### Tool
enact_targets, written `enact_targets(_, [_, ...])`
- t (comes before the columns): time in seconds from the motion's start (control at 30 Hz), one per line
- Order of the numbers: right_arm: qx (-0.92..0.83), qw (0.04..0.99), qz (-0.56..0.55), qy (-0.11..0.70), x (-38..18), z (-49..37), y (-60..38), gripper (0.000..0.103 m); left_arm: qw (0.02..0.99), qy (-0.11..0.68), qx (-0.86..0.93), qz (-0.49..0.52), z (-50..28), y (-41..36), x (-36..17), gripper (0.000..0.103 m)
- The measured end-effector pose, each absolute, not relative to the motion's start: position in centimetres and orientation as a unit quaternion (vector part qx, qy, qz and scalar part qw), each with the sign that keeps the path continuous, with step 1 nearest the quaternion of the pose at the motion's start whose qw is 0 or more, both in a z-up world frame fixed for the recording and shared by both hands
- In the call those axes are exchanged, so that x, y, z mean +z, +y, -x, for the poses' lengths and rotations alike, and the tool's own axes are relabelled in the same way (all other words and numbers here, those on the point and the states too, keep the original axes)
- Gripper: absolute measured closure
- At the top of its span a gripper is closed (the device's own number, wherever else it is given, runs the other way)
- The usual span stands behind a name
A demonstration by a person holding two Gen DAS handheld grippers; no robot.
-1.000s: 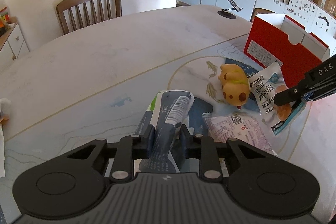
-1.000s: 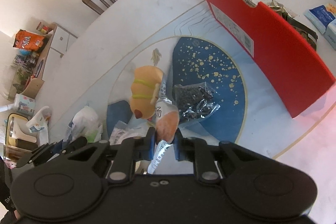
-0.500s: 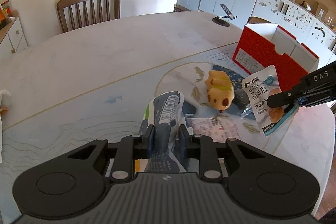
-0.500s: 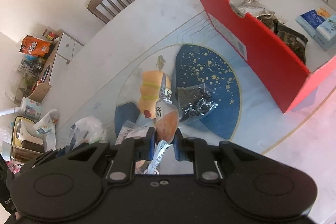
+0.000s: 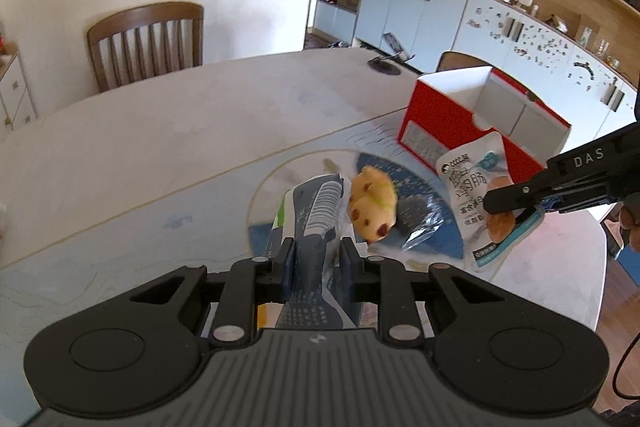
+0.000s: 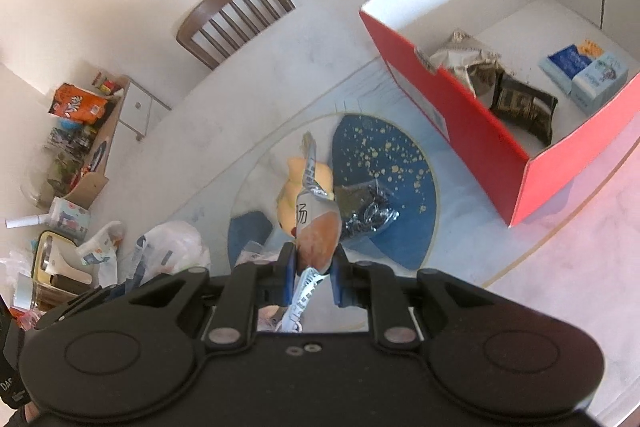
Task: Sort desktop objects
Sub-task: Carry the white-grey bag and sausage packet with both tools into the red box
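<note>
Left gripper [image 5: 316, 261] is nearly closed, pads clamped on a dark blue and white packet [image 5: 316, 215] with a barcode on its upper end; packet stands up between the fingers, clear of the table [image 5: 160, 131]. Right gripper [image 6: 314, 269] is fully closed on a white sausage pouch [image 6: 316, 223]; from the left wrist view the same pouch [image 5: 480, 203] hangs off the right gripper's [image 5: 516, 201] black fingertips, lifted off the surface, in front of the red box [image 5: 448, 123]. Both packs are airborne, neither touching the mat. Red box [image 6: 480, 115] sits open-topped on the table to the right of the round blue patch [image 6: 384, 163] of the mat; inside it lie a crumpled beige wrapper [image 6: 460, 57], a dark packet [image 6: 524, 107] and a blue and white pack [image 6: 584, 71]. Still on the mat: a yellow plush toy [image 5: 374, 207] just beside the left gripper's packet, and a clear bag of dark bits [image 6: 368, 211] lying on the blue patch, next to the toy [image 6: 304, 183]. A white plastic bag [image 6: 176, 243] sits further left on the table. A wooden chair [image 5: 148, 39] stands at the far edge of the table. Part of a hand [image 5: 630, 223] shows at the right edge behind the right gripper.
</note>
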State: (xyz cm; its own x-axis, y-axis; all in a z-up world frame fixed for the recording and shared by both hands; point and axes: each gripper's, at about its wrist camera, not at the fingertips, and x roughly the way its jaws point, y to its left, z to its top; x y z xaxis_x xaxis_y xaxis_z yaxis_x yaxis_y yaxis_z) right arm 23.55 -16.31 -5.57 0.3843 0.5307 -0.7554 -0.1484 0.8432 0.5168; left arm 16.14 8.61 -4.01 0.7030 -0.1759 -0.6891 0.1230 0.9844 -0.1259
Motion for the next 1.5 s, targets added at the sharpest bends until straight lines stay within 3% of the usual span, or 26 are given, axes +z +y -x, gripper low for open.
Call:
enact_targets(0.77, [0.201, 0.841, -0.191, 0.464, -0.7, -22.4, -22.3, 0.086, 0.934, 0.317, -0.156, 0.045, -17.0, 2.1, 2.5, 0.082])
enact_targets(1.5, [0.154, 0.871, -0.180, 0.430, 1.4, -25.5, -30.3, 0.086, 0.927, 0.308, -0.215, 0.017, -22.0, -5.6, 3.9, 0.082])
